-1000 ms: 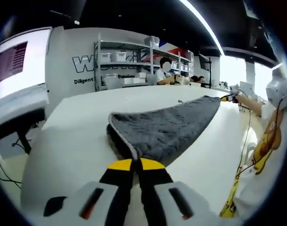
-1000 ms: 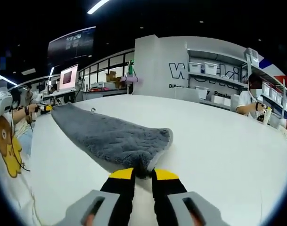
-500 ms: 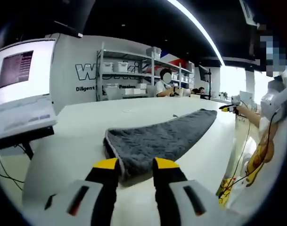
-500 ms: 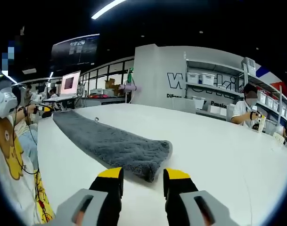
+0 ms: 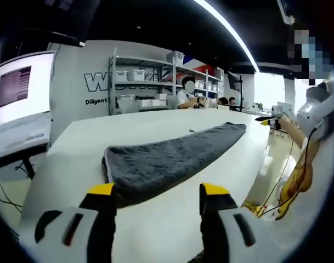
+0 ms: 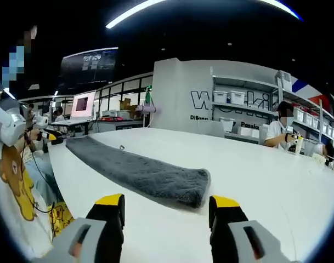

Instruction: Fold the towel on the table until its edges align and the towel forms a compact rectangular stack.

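**Towel flat on table, both grippers open**

The grey towel (image 5: 172, 159) lies on the white table (image 5: 73, 148) as a long, narrow, folded strip. In the left gripper view, its near end is doubled over, with a pale edge trim showing at the fold; the far end tapers away toward the upper right. In the right gripper view, the towel (image 6: 139, 172) runs from a rounded near end back toward the upper left.

The left gripper (image 5: 158, 192) has its jaws spread wide, one on each side of the towel's near end. Nothing is held between them. The right gripper (image 6: 167, 203) is also spread wide and holds nothing; its yellow-tipped jaws stand just short of the towel's near end.

Beyond the table stand metal shelves (image 5: 142, 82) carrying white bins. A seated person (image 6: 279, 131) is near them. A monitor (image 5: 21, 87) stands at the left of the left gripper view.
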A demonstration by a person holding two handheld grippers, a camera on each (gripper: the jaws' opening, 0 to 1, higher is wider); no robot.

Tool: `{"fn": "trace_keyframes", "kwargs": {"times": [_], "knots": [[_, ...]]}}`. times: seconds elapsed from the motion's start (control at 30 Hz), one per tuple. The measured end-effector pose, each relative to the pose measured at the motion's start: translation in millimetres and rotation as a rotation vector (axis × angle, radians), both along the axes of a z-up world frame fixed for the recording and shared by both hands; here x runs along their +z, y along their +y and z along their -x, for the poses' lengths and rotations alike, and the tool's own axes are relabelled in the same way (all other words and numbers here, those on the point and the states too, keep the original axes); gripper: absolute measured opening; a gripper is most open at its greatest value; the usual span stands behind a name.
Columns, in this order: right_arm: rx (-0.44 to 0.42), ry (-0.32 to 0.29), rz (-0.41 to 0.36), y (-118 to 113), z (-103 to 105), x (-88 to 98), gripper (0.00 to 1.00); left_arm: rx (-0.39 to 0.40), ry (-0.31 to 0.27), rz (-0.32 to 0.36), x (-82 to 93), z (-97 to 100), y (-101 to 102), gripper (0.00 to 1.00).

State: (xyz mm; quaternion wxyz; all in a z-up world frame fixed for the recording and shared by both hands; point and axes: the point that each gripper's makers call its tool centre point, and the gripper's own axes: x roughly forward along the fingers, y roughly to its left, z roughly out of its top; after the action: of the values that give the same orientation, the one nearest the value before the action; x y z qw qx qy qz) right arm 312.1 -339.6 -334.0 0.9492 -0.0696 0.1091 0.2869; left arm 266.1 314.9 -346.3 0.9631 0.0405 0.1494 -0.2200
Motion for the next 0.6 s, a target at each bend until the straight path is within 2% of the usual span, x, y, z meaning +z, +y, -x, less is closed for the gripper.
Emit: {"fn": "trace_keyframes", "kwargs": {"times": [0.07, 0.23, 0.33, 0.43, 0.6], "knots": [[-0.010, -0.002, 0.003, -1, 5, -0.1, 0.68, 0.009, 0.011, -0.006, -2.7, 4.7, -1, 0.73], [-0.053, -0.011, -0.033, -4, 14, -0.9, 0.82, 0.057, 0.031, -0.034, -13.4, 10.8, 1, 0.89], [-0.063, -0.017, -0.034, -3, 17, -2.3, 0.90, 0.087, 0.060, -0.038, -19.0, 13.3, 2, 0.94], [-0.071, -0.005, -0.029, -2, 17, -6.2, 0.95, 0.131, 0.035, -0.024, -14.6, 10.1, 5, 0.99], [-0.076, 0.010, -0.048, -3, 14, -10.5, 0.99, 0.143, 0.040, -0.003, -16.7, 8.3, -4, 0.99]]}}
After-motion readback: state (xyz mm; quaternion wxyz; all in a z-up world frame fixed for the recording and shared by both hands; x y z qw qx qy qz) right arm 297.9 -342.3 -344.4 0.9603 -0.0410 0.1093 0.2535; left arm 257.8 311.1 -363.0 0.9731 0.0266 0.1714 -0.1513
